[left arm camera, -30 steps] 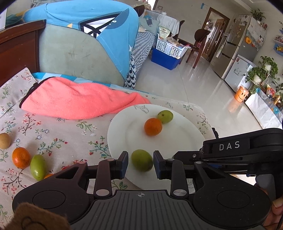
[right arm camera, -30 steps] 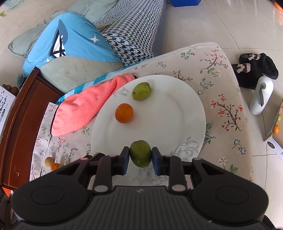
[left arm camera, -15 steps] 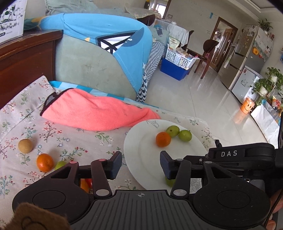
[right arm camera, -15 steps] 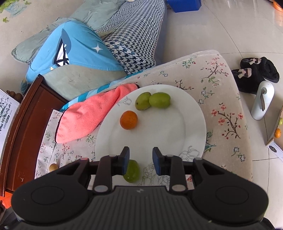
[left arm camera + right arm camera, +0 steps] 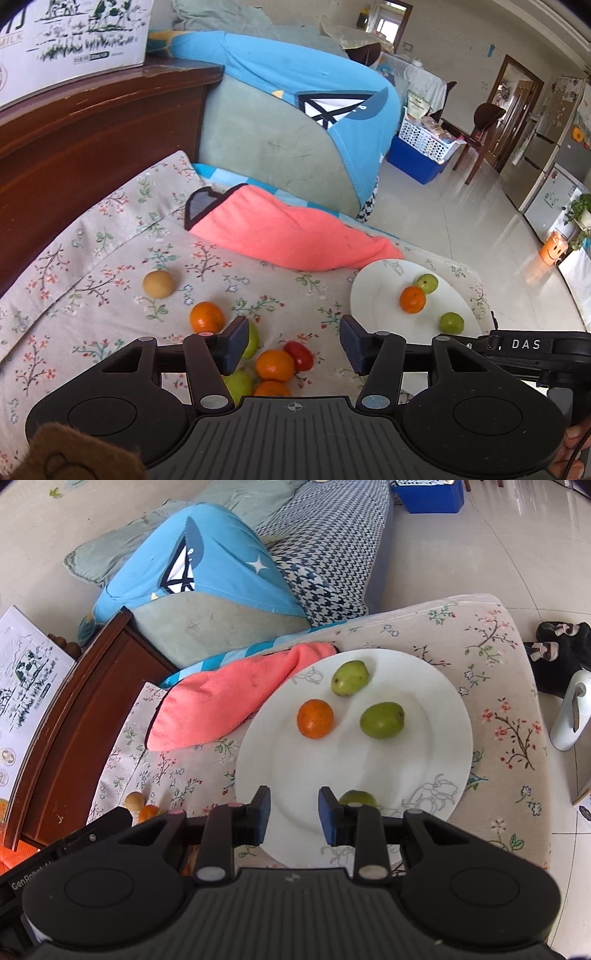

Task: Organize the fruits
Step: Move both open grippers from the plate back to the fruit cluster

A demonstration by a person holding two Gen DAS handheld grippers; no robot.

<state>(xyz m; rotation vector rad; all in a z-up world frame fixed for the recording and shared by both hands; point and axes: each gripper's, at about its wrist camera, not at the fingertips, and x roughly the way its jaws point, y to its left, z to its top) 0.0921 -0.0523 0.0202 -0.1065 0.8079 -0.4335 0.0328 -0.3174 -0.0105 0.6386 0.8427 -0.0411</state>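
A white plate (image 5: 436, 775) on the floral cloth holds an orange (image 5: 315, 718), two green fruits (image 5: 349, 678) (image 5: 382, 720) and a third green fruit (image 5: 356, 798) partly hidden behind my right finger. My right gripper (image 5: 293, 814) is open and empty over the plate's near edge. My left gripper (image 5: 293, 343) is open and empty above a loose cluster of fruit on the cloth: oranges (image 5: 275, 364) (image 5: 207, 316), a red fruit (image 5: 299, 355), green fruits (image 5: 238, 384) and a brown one (image 5: 158, 283). The plate shows in the left wrist view (image 5: 380, 295) too.
A pink towel (image 5: 291, 232) lies behind the fruit and touches the plate's far rim. A dark wooden headboard (image 5: 74, 140) bounds the left side. A blue cushion (image 5: 314, 103) lies beyond. The cloth's edge drops to the tiled floor (image 5: 554, 572) at right.
My right gripper opened and let go of the green fruit onto the plate, where it rolled. My left gripper opened wider and swung left from the plate to the loose fruit.
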